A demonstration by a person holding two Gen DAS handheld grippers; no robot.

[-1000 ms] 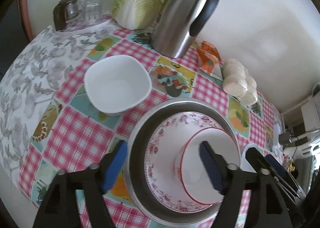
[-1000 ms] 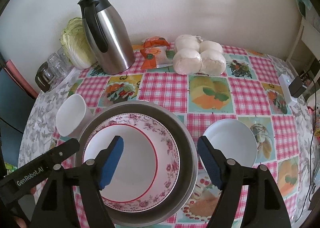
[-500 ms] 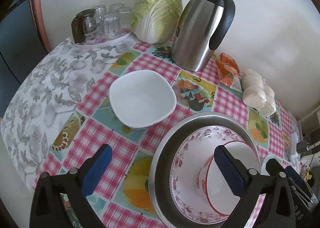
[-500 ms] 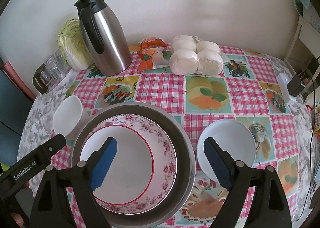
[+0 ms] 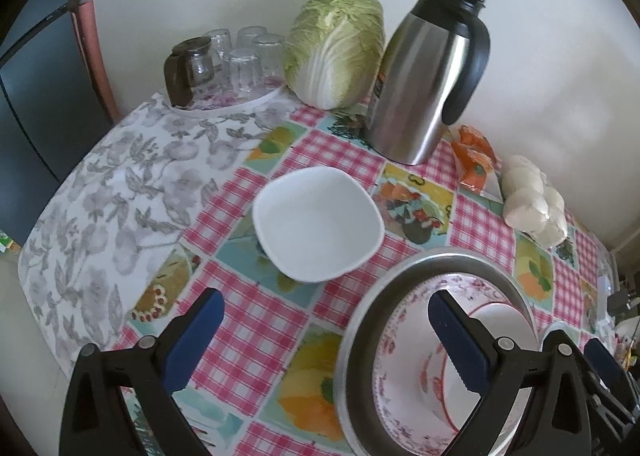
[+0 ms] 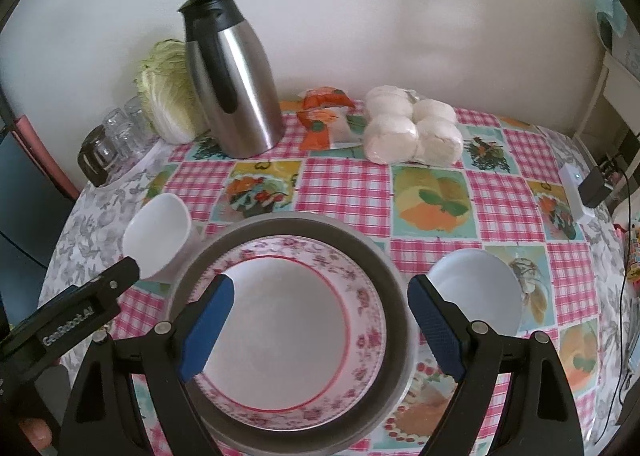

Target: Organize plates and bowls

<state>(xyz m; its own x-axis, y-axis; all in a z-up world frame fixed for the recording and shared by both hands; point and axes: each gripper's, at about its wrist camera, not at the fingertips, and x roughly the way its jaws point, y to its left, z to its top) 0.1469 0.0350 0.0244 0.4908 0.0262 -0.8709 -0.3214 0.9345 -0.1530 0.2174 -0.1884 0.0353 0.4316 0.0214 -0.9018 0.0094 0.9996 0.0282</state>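
The bench (image 6: 348, 192) fills both views, its checked cloth carrying a steel basin (image 6: 396, 296) low in the middle of the right wrist frame. Inside the basin sits a floral plate (image 6: 360, 296), and nested on that a red-rimmed plate (image 6: 280, 336), so the stack is part built. 2 white bowls are not yet in it: a squarish white bowl (image 5: 318, 222) sits in the middle of the left wrist frame, just beside the basin's upper left rim, and a round white bowl (image 6: 476, 288) sits at the right of the right wrist frame, just beside the basin's other side.

The left tongs (image 5: 326, 340) stand wide apart and empty, low in their own frame, 1 blue pad over the cloth and the other over the basin. The right tongs (image 6: 320, 330) are spread too, holding nothing, straddling the basin's right half with the round bowl just past the outer pad.

My read: we're between pickups, gathering the loose bowls. The next move calls for the left tongs to reach up-frame, bite the squarish bowl's near rim, and lift it clear of the basin's edge before setting it on the stack.
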